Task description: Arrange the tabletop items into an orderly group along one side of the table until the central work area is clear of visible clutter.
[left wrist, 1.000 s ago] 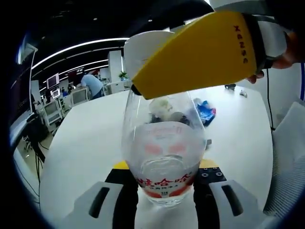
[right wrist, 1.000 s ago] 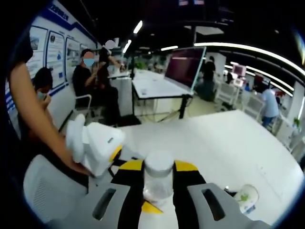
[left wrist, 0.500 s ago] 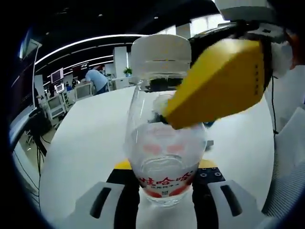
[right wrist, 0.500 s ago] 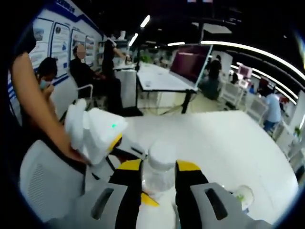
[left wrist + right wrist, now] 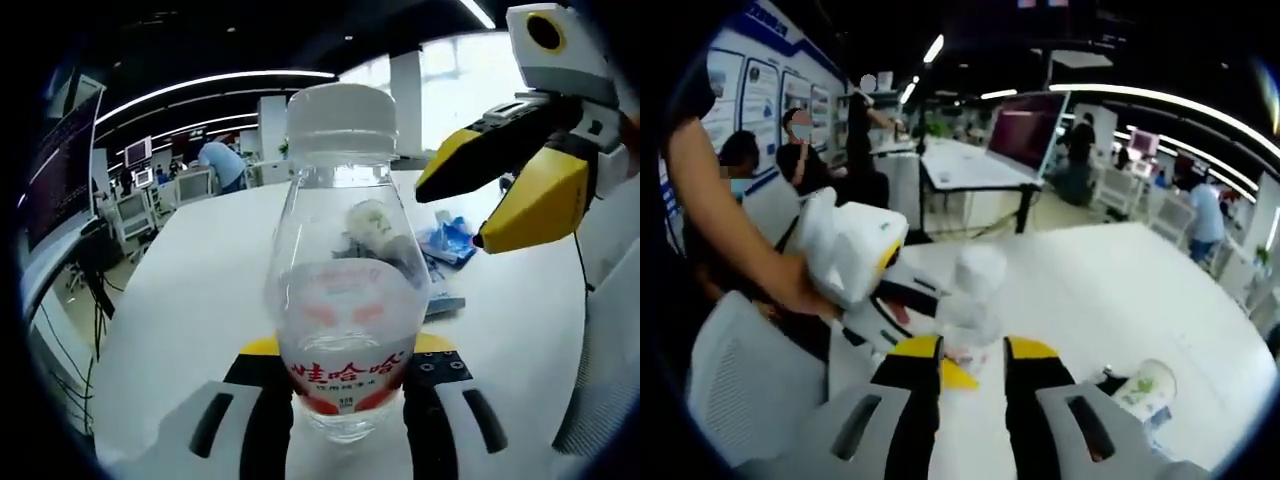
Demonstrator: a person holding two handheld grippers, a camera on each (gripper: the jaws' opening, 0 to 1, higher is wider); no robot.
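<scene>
Your left gripper [image 5: 340, 400] is clamped round the lower body of a clear water bottle [image 5: 345, 300], held upright above the white table [image 5: 190, 290]; your right gripper [image 5: 973, 385] stands with its jaws parted and nothing between them, just beside the bottle's neck. You look to be mid-carry, so the next move calls for setting the bottle down at one side of the table, near the other clutter; place it gently, for it looks tall and narrow. The bottle is capped and looks about half full of water; a paper cup [image 5: 1143, 392] lies on its side at the far right, contents not visible; a blue wrapper [image 5: 447, 240] lies close by.
</scene>
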